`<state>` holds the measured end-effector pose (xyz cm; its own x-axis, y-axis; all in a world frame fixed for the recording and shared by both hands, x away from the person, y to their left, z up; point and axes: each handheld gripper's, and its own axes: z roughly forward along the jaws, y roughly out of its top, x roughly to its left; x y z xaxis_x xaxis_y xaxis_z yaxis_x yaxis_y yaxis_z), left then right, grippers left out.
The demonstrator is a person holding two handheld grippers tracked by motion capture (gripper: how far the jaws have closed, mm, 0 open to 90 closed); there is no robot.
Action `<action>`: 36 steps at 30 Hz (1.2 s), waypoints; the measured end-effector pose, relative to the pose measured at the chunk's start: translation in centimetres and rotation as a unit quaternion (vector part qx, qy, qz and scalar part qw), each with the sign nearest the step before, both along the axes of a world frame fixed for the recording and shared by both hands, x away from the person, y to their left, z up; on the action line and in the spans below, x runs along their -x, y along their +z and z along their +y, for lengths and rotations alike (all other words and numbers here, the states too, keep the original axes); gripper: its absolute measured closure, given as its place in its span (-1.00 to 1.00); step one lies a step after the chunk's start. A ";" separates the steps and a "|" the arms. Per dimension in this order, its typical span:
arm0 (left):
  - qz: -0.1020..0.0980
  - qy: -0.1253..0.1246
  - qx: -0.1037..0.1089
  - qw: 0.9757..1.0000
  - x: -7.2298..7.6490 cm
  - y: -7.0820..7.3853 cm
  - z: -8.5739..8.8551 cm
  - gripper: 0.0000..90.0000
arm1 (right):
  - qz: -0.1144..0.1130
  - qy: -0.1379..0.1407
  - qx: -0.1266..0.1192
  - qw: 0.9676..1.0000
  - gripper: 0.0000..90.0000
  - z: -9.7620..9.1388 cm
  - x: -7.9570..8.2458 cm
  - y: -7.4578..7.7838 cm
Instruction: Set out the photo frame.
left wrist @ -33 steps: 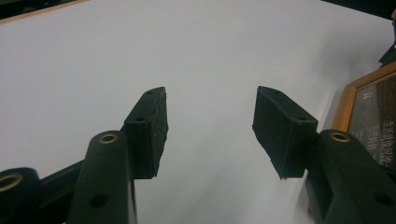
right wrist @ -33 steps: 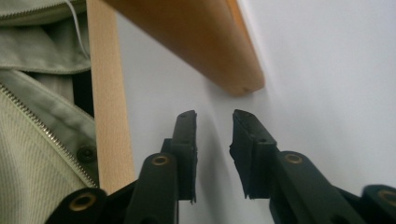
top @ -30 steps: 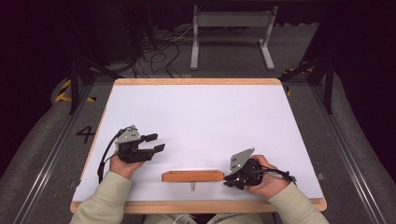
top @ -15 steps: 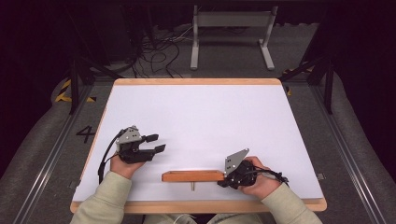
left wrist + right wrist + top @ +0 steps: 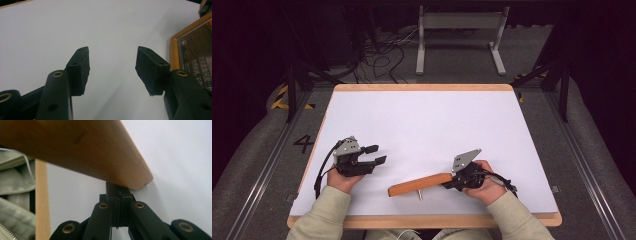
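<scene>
2 grippers on table (image 5: 422, 115): left gripper (image 5: 377, 154) at 8 o'clock, jaws apart, empty; right gripper (image 5: 447, 184) at 5, jaws closed, seemingly pinching wooden frame (image 5: 419, 184) edge.

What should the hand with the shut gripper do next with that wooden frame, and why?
Probably keep nudging: the right gripper is shut, its tip against the wooden frame's end, and the frame already lies slanted. A further small push would swing it toward the open left gripper.

Wooden frame (image 5: 420, 184) now slanted on the table, its right end swung up and away from the near edge, right gripper (image 5: 451, 182) shifted left with it, jaws just closed together under that end
</scene>
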<state>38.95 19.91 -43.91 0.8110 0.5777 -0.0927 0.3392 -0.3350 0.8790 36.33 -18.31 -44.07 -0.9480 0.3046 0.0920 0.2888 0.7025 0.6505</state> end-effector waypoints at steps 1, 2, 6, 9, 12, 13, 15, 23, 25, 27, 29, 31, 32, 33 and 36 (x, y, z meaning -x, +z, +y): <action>0.000 0.001 0.000 1.000 0.0 0.0 0.0 0.00 | 0.000 -0.004 -0.002 1.000 1.00 0.0 -0.2 0.0; -0.001 0.001 -0.001 1.000 0.0 0.0 0.1 0.00 | -0.001 -0.007 -0.003 1.000 1.00 0.1 -0.5 0.0; -0.001 0.004 -0.002 1.000 0.1 -0.1 0.3 0.00 | 0.004 -0.021 -0.009 1.000 1.00 0.6 -1.4 0.2; 0.000 0.006 0.000 1.000 0.2 -0.1 0.4 0.00 | 0.009 -0.034 -0.014 0.999 1.00 1.0 -2.3 0.2; 0.000 0.006 0.000 1.000 0.2 -0.1 0.5 0.00 | 0.013 -0.045 -0.018 0.999 1.00 1.4 -3.0 0.3; 0.000 0.006 0.000 1.000 0.2 -0.1 0.5 0.00 | 0.013 -0.046 -0.020 0.999 1.00 1.6 -3.3 0.3; 0.000 0.007 0.000 1.000 0.2 -0.1 0.5 -0.01 | 0.014 -0.049 -0.021 0.998 1.00 1.9 -3.8 0.4; -0.001 0.009 0.000 1.000 0.1 -0.2 0.6 -0.01 | 0.024 -0.057 -0.035 0.997 1.00 3.0 -5.5 0.4; 0.000 0.009 0.002 1.000 0.1 -0.2 0.6 -0.01 | 0.026 -0.062 -0.035 0.997 1.00 3.4 -5.9 0.5; 0.000 0.010 0.002 1.000 0.1 -0.2 0.6 -0.02 | 0.027 -0.066 -0.034 0.997 1.00 3.7 -6.1 0.5; 0.001 0.011 0.001 1.000 0.1 -0.2 0.6 -0.03 | 0.028 -0.072 -0.036 0.996 1.00 4.3 -6.4 0.6; 0.001 0.010 0.001 1.000 0.1 -0.2 0.6 -0.03 | 0.027 -0.073 -0.042 0.996 1.00 4.8 -6.7 0.8; 0.001 0.009 0.000 1.000 0.1 -0.2 0.6 -0.03 | 0.027 -0.075 -0.044 0.996 1.00 5.0 -6.8 0.8; 0.002 0.010 0.001 1.000 0.1 -0.2 0.6 -0.03 | 0.029 -0.074 -0.046 0.996 1.00 5.2 -6.9 0.8; 0.002 0.011 0.002 1.000 0.1 -0.3 0.6 -0.03 | 0.030 -0.073 -0.046 0.996 1.00 5.9 -7.4 0.9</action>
